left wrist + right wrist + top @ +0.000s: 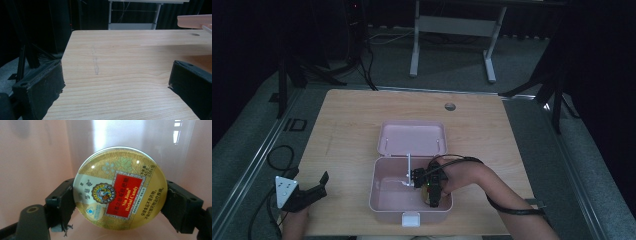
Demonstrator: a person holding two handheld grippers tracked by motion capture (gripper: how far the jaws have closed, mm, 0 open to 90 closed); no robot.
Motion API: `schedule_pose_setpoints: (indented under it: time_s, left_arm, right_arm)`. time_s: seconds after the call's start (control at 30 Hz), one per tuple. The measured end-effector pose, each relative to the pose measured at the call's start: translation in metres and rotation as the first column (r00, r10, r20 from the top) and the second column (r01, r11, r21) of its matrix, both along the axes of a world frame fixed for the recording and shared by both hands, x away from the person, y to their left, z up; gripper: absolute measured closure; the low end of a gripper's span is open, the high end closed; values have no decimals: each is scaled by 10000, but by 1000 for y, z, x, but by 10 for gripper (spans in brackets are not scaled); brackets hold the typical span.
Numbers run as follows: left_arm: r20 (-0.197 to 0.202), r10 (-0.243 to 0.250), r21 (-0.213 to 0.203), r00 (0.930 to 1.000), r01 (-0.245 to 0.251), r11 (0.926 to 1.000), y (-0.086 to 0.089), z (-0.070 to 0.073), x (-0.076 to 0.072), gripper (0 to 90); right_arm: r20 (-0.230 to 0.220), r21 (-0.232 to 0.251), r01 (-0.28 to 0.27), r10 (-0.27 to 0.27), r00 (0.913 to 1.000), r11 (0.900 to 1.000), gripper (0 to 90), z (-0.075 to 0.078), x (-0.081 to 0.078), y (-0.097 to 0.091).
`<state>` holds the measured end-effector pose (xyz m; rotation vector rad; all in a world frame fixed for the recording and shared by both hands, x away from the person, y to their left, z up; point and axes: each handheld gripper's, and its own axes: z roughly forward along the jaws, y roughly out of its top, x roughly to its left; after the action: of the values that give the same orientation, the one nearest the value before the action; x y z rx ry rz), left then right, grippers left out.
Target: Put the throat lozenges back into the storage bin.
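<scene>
Dark room, grey carpet, black drapes along the sides; a white-legged desk frame (452,45) stands beyond the work table. The work table (347,130) is light wood with a small round grommet hole (450,106) near its far edge.

Pink box (382,200) sits at the table's near middle, open. Its lid (412,137) is hinged back and lies flat on the far side, held by a thin white stay (409,165). A white latch (410,219) shows on the box's near wall.

Right gripper (432,192) is down inside the box, toward its right side, with the person's right hand (457,177) and forearm reaching in from the lower right; a black cable loops around the wrist. In the right gripper view the round candy tin (120,187) sits between the two black jaws, each jaw pressed against an edge of it. The tin is gold with a red label reading "Nin Jiom Herbal Candy". Pink box wall and floor lie behind and under it; whether the tin touches the floor, I cannot tell.

Left gripper (312,192) rests at the table's near left corner, well apart from the box, grey three-cornered plate on top. In the left gripper view its jaws stand wide apart over bare wood, nothing between them; an edge of the pink lid shows at upper right.
</scene>
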<state>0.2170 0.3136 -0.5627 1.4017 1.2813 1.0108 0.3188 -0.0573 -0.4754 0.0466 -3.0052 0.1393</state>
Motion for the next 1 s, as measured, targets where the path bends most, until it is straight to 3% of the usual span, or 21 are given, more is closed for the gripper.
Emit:
schedule_pose_setpoints:
  time_s: [0.3, 0.4, 0.53, 0.63, 0.87, 0.9, 1.0]
  left_arm:
    - [8, -8, -1, 10000, 8, 10000, 0, 0, 0, 3]
    - [2, -13, -3, 10000, 13, 10000, 0, 0, 0, 3]
    - [1, -8, -2, 10000, 8, 10000, 0, 0, 0, 3]
    - [9, -3, 5, 10000, 3, 10000, 0, 0, 0, 2]
    - [7, 6, 8, 10000, -6, 10000, 0, 0, 0, 2]
    - [7, 6, 8, 10000, -6, 10000, 0, 0, 0, 2]
    - [7, 17, 16, 10000, -17, 10000, 0, 0, 0, 3]
  right_arm:
    - [28, 79, -128, 127, 9999, 9999, 199, 5, -1, 0]
    - [67, 354, -110, 107, 9999, 9993, 188, 13, -2, -2]
    - [137, 1099, -6, -9, 9999, 9939, 163, 35, -3, -8]
    - [218, 1704, -151, 115, 9997, 9853, 136, 53, -6, -17]
    - [721, 2983, 220, -455, 9964, 9542, 133, 89, -5, -50]
    - [721, 2983, 220, -455, 9964, 9542, 133, 89, -5, -50]
    - [852, 3520, 554, -910, 9922, 9344, 133, 100, -1, -76]
